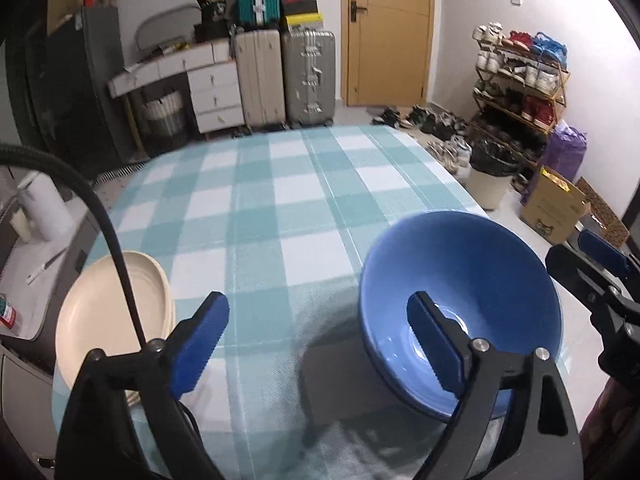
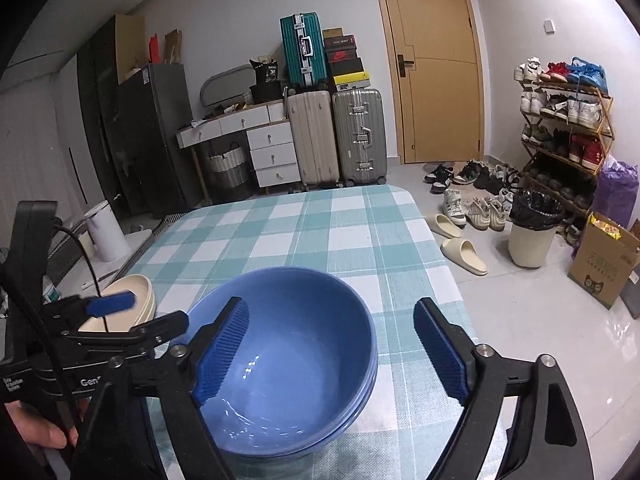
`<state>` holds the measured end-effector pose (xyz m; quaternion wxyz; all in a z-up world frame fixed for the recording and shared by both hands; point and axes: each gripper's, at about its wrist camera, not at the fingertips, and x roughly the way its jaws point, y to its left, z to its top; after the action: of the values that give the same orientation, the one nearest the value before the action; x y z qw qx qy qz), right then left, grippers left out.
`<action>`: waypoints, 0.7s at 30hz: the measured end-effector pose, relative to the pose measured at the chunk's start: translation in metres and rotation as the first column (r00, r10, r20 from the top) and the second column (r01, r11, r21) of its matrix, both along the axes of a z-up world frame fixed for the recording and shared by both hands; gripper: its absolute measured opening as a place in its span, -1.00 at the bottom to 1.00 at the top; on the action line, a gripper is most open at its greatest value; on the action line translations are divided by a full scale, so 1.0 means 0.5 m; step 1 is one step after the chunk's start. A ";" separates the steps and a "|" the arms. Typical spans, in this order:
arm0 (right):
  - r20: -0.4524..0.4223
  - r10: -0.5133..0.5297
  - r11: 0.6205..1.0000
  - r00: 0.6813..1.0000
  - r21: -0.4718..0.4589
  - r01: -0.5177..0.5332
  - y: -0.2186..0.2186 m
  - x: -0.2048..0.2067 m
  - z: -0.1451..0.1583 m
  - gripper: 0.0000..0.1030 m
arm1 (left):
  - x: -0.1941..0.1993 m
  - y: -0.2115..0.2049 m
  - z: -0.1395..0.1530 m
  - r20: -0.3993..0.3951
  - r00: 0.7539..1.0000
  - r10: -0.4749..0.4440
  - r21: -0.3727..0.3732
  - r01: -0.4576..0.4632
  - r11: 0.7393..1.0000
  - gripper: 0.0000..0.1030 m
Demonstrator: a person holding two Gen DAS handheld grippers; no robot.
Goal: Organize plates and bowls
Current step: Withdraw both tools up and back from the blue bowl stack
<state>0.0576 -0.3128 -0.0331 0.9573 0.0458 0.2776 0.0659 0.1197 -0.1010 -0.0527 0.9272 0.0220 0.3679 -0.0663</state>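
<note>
A stack of blue bowls stands on the checked tablecloth near its front edge; it also shows at the right of the left wrist view. Cream plates lie stacked at the table's left edge, also seen in the right wrist view. My left gripper is open and empty, low over the cloth between the plates and the bowls, its right finger in front of the bowl. My right gripper is open and empty, its jaws straddling the right side of the bowl stack.
The floor drops off past the table's right edge. A bin, a cardboard box and a shoe rack stand at the right. Suitcases and a drawer desk stand behind the table. A counter lies left.
</note>
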 end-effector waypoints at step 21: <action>0.035 -0.047 0.998 0.998 0.039 0.045 -0.008 -0.028 -0.009 0.89 | -0.039 0.038 0.004 0.098 0.993 0.072 -0.044 -0.068 0.997 0.90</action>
<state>0.0435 -0.3166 -0.0375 0.9624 0.0692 0.2580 0.0500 0.1002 -0.0818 -0.0507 0.9464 -0.0066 0.3204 -0.0401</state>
